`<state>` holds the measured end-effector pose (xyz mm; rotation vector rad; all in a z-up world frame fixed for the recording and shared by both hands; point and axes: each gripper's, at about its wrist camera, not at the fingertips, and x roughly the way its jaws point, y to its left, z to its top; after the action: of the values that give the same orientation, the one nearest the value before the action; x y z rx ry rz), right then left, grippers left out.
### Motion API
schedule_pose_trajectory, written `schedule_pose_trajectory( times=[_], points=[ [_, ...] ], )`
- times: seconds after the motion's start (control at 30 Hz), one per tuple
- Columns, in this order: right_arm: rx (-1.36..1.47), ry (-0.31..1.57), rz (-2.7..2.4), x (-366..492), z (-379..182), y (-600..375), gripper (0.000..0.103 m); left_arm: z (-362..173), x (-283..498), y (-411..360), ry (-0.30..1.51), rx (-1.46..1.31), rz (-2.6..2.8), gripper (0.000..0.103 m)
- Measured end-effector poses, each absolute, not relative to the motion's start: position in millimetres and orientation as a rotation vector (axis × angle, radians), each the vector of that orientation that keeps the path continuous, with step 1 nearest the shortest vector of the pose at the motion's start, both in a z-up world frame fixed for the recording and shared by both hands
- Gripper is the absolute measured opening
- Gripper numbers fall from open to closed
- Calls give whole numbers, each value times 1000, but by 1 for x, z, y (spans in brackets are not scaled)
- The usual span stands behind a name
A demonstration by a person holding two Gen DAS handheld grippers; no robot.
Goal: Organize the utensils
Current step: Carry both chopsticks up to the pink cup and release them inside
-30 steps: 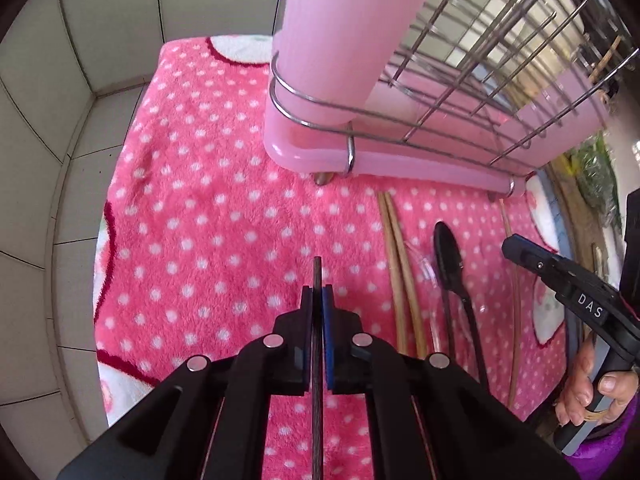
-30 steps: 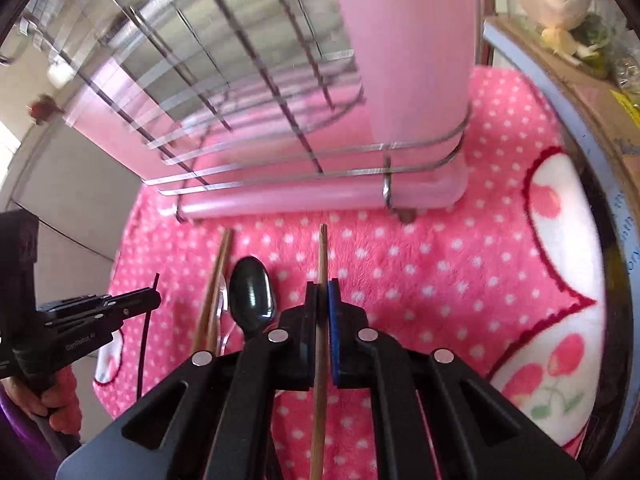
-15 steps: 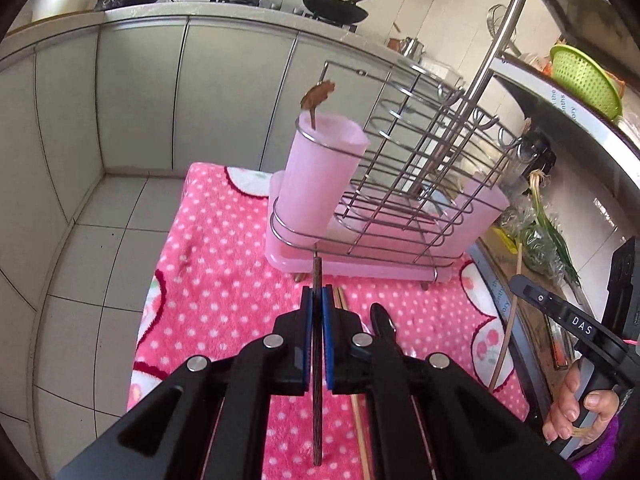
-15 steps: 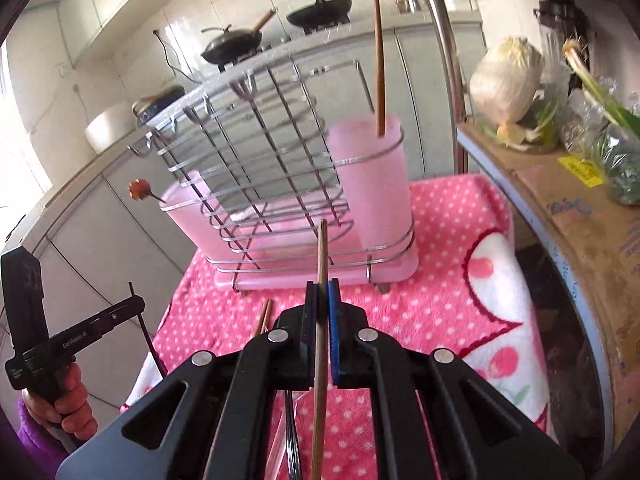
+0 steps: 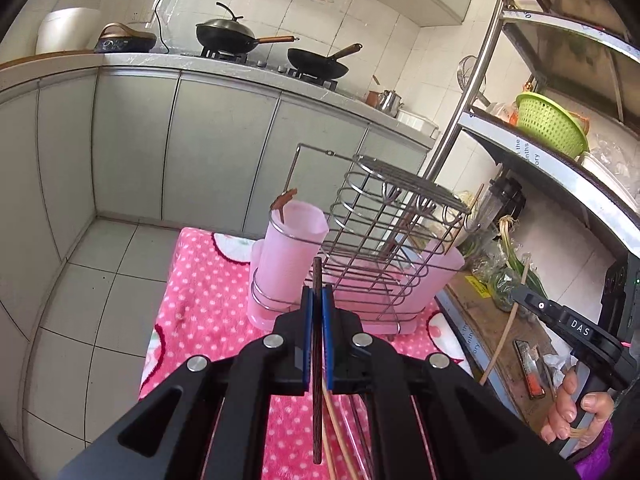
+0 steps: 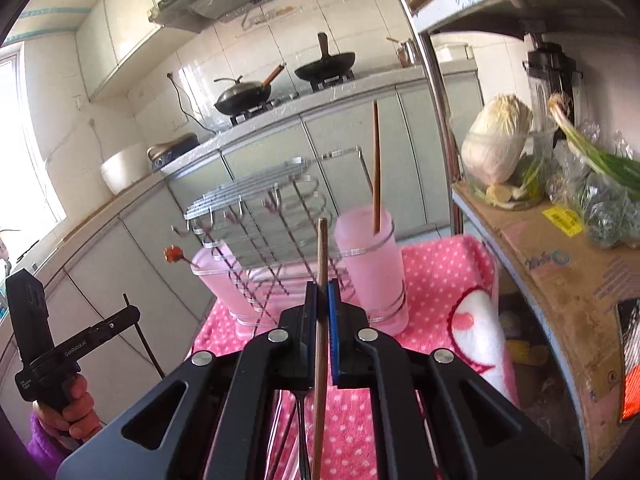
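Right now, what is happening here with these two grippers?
A person sorts utensils into a pink rack. The left gripper is shut on a dark chopstick, the right gripper on a light chopstick. Both are held above the pink towel, in front of the rack's cups.

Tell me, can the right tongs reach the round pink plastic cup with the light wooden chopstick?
Probably yes. The right tongs grip the light wooden chopstick above the towel, and nothing stands before the round pink plastic cup.
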<state>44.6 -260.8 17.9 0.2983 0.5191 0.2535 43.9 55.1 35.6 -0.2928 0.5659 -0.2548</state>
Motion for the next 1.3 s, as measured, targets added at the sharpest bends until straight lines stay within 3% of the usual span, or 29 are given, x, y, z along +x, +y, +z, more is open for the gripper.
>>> schedule_pose_trajectory(
  times=[0.73, 1.3],
  points=[
    [228, 147, 136, 103, 154, -291, 6, 157, 99, 47, 320, -281, -257, 4],
    [174, 182, 102, 171, 111, -278, 6, 141, 160, 28, 237, -164, -150, 4]
  ],
)
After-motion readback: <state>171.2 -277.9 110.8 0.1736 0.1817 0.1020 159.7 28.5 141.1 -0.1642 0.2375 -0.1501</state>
